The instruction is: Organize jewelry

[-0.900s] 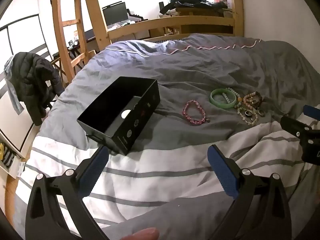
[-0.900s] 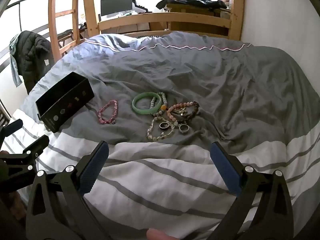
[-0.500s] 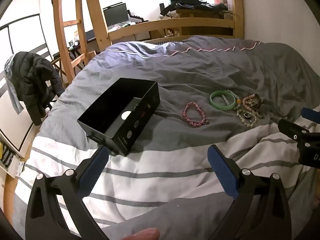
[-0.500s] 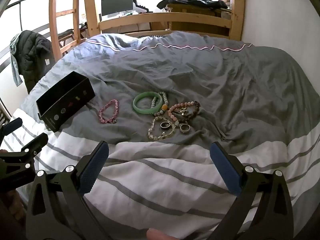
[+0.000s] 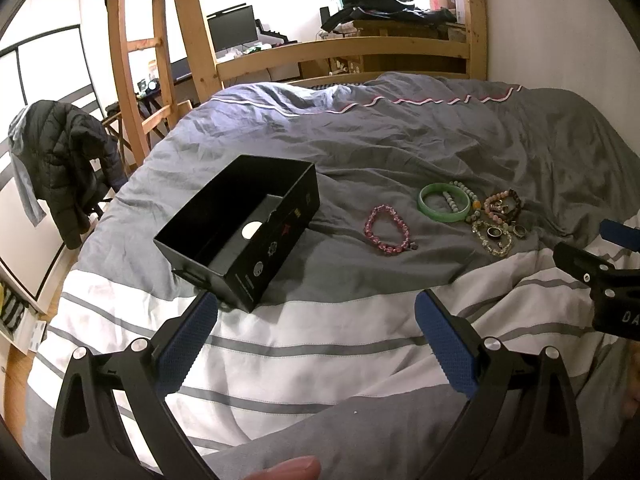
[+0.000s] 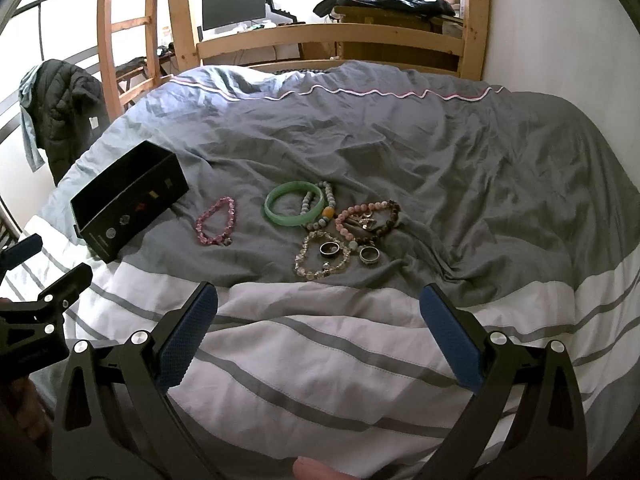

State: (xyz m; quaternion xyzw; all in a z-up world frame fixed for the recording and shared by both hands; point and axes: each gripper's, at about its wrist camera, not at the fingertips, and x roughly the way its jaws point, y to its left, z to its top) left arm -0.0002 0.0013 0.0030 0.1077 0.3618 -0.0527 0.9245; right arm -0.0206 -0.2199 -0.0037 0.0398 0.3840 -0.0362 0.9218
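Observation:
An open black box (image 5: 240,232) (image 6: 128,200) lies on the grey duvet at the left. To its right rests a pink bead bracelet (image 5: 386,230) (image 6: 216,222), then a green bangle (image 5: 443,201) (image 6: 293,203). Beyond it is a cluster of bead bracelets (image 6: 368,216) (image 5: 502,206), a clear bead bracelet (image 6: 320,256) and two rings (image 6: 330,248) (image 6: 369,255). My left gripper (image 5: 316,312) is open over the striped sheet, short of the box. My right gripper (image 6: 318,308) is open too, just short of the cluster. Nothing is between either pair of fingers.
A wooden bed frame (image 6: 328,40) and ladder (image 5: 136,44) stand behind the bed. A dark jacket (image 5: 68,160) hangs at the left. A wall runs along the right side. Each gripper shows at the edge of the other's view.
Both views have shifted only slightly; the right gripper's tip in the left wrist view has drifted a little leftward. The jewelry and box lie unmoved.

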